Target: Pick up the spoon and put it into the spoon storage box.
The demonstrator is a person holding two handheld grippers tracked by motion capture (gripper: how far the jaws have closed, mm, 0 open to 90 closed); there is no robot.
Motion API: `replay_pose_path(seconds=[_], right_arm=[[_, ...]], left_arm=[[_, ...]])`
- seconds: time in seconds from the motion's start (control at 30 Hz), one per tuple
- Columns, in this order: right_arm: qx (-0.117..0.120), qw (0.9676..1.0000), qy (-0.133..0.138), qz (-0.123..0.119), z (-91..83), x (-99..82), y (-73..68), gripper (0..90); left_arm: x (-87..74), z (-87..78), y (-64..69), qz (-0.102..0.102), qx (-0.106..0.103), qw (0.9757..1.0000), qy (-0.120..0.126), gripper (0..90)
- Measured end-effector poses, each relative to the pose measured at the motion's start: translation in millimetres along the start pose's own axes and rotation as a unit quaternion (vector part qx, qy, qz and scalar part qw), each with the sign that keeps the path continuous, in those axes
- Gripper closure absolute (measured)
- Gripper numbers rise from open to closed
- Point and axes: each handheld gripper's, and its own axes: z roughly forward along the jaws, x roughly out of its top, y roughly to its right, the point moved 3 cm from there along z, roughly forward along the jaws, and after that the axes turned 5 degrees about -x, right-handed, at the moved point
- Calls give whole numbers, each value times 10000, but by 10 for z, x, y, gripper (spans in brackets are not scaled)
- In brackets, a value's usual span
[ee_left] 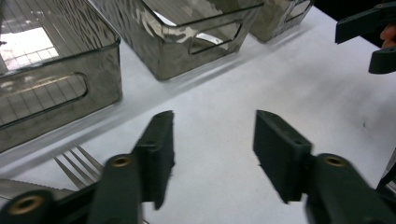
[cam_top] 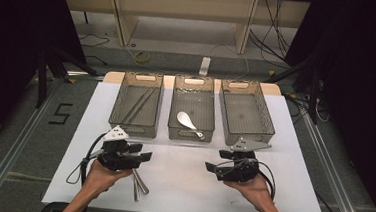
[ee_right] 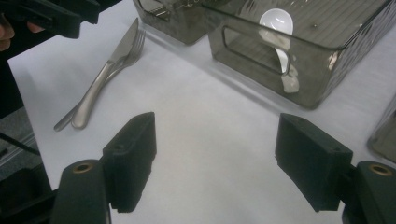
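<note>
The left claw (cam_top: 144, 157) hovers over the white surface (cam_top: 185, 186), its jaws partly spread with nothing between them. A knife (ee_right: 109, 65) and fork (ee_right: 132, 50) lie side by side, touching, just beside and below it. The right claw (cam_top: 210, 169) stands spread wide and empty. A white spoon (cam_top: 187, 121) lies in the middle bin (cam_top: 190, 133).

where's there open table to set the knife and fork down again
The white mat is bare between the left gripper and right gripper, below the middle bin. The right bin looks empty. Crowded: under the left gripper, where the knife and fork lie.
</note>
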Motion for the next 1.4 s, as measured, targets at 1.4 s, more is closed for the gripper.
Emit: replay_pose_path(seconds=[1.4], right_arm=[[-130,9999,-11,71,-238,-362,-74,270]], left_arm=[[-255,383,-35,186,148,9847,-1723,890]])
